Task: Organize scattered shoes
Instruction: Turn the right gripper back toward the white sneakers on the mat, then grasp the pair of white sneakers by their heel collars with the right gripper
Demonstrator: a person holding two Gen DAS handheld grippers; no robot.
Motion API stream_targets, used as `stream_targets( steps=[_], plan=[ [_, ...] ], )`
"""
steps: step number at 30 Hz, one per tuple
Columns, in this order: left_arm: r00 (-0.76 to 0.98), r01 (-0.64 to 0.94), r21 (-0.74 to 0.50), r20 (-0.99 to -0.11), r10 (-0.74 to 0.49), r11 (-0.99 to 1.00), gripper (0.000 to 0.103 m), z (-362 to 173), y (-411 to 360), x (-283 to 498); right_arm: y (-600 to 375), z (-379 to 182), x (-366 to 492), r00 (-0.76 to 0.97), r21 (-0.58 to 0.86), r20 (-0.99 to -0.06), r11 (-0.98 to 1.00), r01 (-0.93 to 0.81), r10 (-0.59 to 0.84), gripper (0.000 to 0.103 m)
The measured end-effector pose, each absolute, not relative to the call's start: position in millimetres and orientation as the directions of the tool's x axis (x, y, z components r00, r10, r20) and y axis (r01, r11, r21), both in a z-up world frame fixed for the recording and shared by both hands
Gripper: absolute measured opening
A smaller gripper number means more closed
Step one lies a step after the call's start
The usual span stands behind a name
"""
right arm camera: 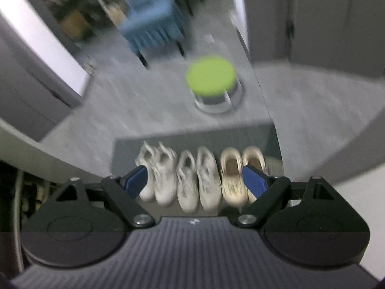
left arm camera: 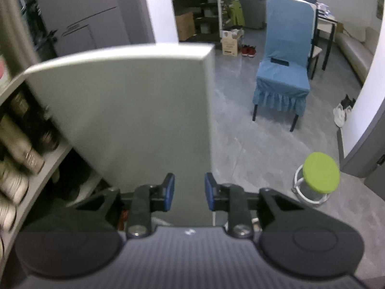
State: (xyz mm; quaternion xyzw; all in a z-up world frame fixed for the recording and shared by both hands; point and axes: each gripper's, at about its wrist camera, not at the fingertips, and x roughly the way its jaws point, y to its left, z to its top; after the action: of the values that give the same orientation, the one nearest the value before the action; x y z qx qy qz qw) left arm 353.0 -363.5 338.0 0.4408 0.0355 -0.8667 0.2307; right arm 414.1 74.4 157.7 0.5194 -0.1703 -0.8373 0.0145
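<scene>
In the right wrist view, three pairs of pale shoes stand side by side on a dark mat (right arm camera: 192, 137): a laced white pair (right arm camera: 161, 173), a second white pair (right arm camera: 199, 180) and a cream pair (right arm camera: 232, 175). My right gripper (right arm camera: 195, 180) hovers over them, open wide and holding nothing. In the left wrist view, a grey cabinet door (left arm camera: 134, 110) stands swung out beside shelves of stored shoes (left arm camera: 21, 130). My left gripper (left arm camera: 189, 191) is at the door's near end, pads a narrow gap apart; the door fills that gap, and I cannot see whether they pinch it.
A green-topped round stool (left arm camera: 321, 172) stands on the grey floor beyond the mat. A blue-covered chair (left arm camera: 284, 72) is further into the room. Red shoes (left arm camera: 248, 50) sit by a cardboard box at the back, and a white pair (left arm camera: 340, 114) lies by the right wall.
</scene>
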Motion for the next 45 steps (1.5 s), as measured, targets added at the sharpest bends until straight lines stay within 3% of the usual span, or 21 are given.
stream_targets(
  steps=[4,6,7,8,11,18,20,25,28,32,36,37,45],
  plan=[
    [-0.483,0.422,0.164,-0.792,-0.374,-0.892,0.033,336.4,-355.8,399.7,43.6,117.1,378.6,-0.25,0.196,-0.954,-0.976,-0.093,-0.168,0.088],
    [-0.482,0.419,0.186,-0.784,-0.391,-0.889,0.043,337.1,-350.3,430.6,22.1,119.2,369.5,-0.195,0.192,-0.964,-0.981,-0.025,-0.183,0.088],
    [-0.478,0.428,0.191,-0.782,-0.401,-0.883,0.057,337.2,-349.2,444.0,5.6,126.2,372.1,-0.195,0.168,-0.965,-0.984,0.055,-0.176,0.088],
    [-0.475,0.438,0.193,-0.779,-0.408,-0.878,0.061,337.4,-348.3,456.8,-11.0,133.1,374.8,-0.196,0.143,-0.966,-0.981,0.133,-0.168,0.088],
    [-0.475,0.472,0.164,-0.781,-0.407,-0.866,0.067,337.3,-349.3,490.4,-67.7,158.9,392.2,-0.294,-0.051,-0.952,-0.91,0.411,-0.08,0.088],
    [-0.491,0.542,0.076,-0.779,-0.389,-0.837,0.083,319.5,-355.7,551.9,-116.2,161.6,422.3,-0.282,0.001,-0.951,-0.91,0.414,-0.129,0.088],
    [-0.499,0.57,0.052,-0.771,-0.396,-0.82,0.092,305.5,-358.1,567.2,-129.0,161.0,430.0,-0.276,0.024,-0.95,-0.915,0.402,-0.146,0.088],
    [-0.432,0.648,0.022,-0.812,-0.392,-0.761,0.092,250.5,-370.5,589.3,-148.6,120.7,420.4,-0.25,0.129,-0.954,-0.978,0.165,-0.168,0.088],
    [-0.382,0.729,0.012,-0.822,-0.421,-0.684,0.095,216.5,-383.4,598.2,-164.1,78.1,403.4,-0.263,0.196,-0.944,-0.98,0.04,-0.2,0.088],
    [-0.367,0.795,-0.008,-0.801,-0.472,-0.606,0.099,140.5,-401.0,603.9,-190.6,-8.4,362.4,-0.296,0.232,-0.928,-0.973,0.016,-0.226,0.088],
    [-0.36,0.795,0.026,-0.784,-0.505,-0.606,0.097,53.5,-415.5,596.3,-214.6,-137.4,297.6,-0.36,0.26,-0.904,-0.965,-0.029,-0.232,0.087],
    [-0.361,0.795,0.033,-0.777,-0.516,-0.606,0.097,31.3,-419.4,594.7,-220.6,-161.3,283.9,-0.384,0.275,-0.891,-0.961,-0.037,-0.24,0.082],
    [-0.494,0.756,0.028,-0.632,-0.597,-0.654,0.096,-101.7,-460.0,593.0,-273.2,-322.8,179.1,-0.524,0.339,-0.821,-0.932,-0.131,-0.225,0.078]
  ],
)
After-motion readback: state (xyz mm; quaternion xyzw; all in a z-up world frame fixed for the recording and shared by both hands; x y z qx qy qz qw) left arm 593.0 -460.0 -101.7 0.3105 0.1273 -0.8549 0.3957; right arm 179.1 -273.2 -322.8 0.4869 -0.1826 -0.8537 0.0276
